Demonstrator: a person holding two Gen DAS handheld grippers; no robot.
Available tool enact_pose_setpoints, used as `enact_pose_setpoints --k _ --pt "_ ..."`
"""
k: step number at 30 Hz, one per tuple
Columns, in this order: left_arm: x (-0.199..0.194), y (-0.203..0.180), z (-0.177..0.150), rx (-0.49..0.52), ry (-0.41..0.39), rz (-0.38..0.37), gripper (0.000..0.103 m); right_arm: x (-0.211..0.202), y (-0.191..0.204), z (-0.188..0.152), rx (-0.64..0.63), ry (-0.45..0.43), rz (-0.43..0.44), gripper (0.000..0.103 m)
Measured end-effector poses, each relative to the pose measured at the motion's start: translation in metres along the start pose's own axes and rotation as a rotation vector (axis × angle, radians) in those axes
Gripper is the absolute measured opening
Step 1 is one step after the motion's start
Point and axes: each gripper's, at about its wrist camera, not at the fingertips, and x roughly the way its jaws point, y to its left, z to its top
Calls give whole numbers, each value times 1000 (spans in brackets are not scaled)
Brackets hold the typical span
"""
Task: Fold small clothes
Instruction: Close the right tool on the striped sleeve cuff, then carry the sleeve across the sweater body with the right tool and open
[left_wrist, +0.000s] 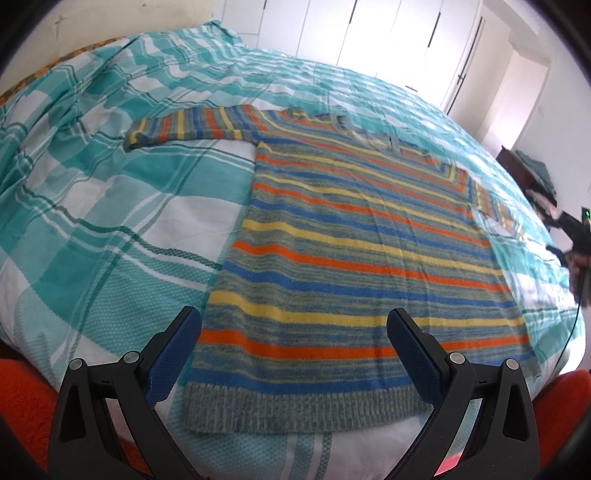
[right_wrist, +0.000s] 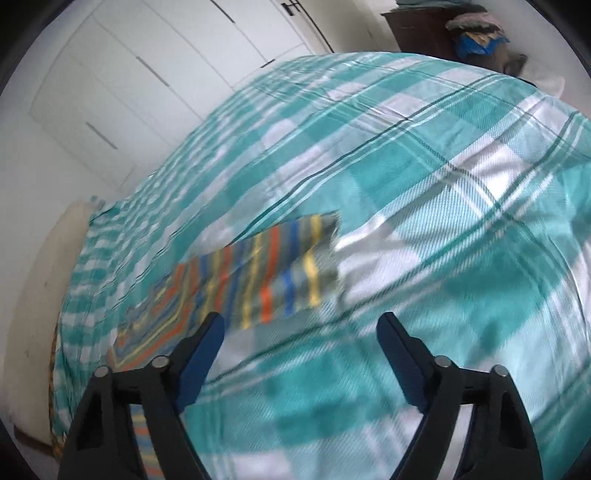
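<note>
The left gripper (left_wrist: 293, 325) stands wide open, its two blue-padded fingers (left_wrist: 173, 354) spread apart and holding nothing; they hover over the near hem of the striped sweater (left_wrist: 354, 243), which lies flat and face up on the teal checked bedspread (left_wrist: 92, 206). The ribbed hem sits between and just below the fingertips, the body runs away ahead of the claw, one sleeve (left_wrist: 184, 125) stretches out to the far left, and the other trails off to the far right. The right gripper (right_wrist: 301, 325) is likewise spread wide with nothing between its jaws, poised above bare bedspread (right_wrist: 461, 229). Just ahead of its left finger (right_wrist: 199, 354) lies a sleeve of the sweater (right_wrist: 266, 273), stretched out flat with its cuff end pointing ahead and to the right; this view is blurred, so whether the finger touches the knit is hard to say, though it appears clear of it. White wardrobe doors (right_wrist: 122, 88) stand beyond the bed.
</note>
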Motion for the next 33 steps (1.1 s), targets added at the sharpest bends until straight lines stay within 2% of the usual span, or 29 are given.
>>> enact_pose_setpoints --k 3,7,9,11,12,15,17,19,23,26,27,29,30,31,33 --pt "12 -3 0 1 25 11 101 35 -7 20 19 34 4 72" --pt "27 -8 0 16 64 17 101 72 -17 32 65 60 -15 72" --pt "34 -10 0 25 80 17 101 86 -20 32 101 69 20 69" --pt "37 -12 0 33 85 15 101 89 -17 32 83 72 27 34" --pt "38 -13 0 36 84 12 101 89 -14 31 74 88 0 5" --pt "36 -12 2 26 76 -11 101 74 9 35 21 59 -39 5" --pt "34 -9 3 3 75 -36 101 51 45 43 -47 13 -11 5" --pt "33 -7 6 -22 75 -63 101 32 89 47 -118 1 62 5" --pt "30 -2 11 -43 65 -95 101 21 216 36 -299 59 248 5" --pt "26 1 14 -55 54 -101 101 41 311 1 -392 138 390 5" --pt "26 3 14 -61 56 -102 101 49 330 -8 -408 152 407 5" --pt "27 6 13 -69 71 -99 101 74 363 -31 -435 193 446 20" --pt "28 7 13 -72 78 -97 101 95 378 -42 -421 257 467 55" --pt "29 9 12 -78 83 -97 101 108 377 -46 -402 282 475 78" --pt "28 10 12 -82 84 -104 101 122 376 -56 -375 301 491 77"
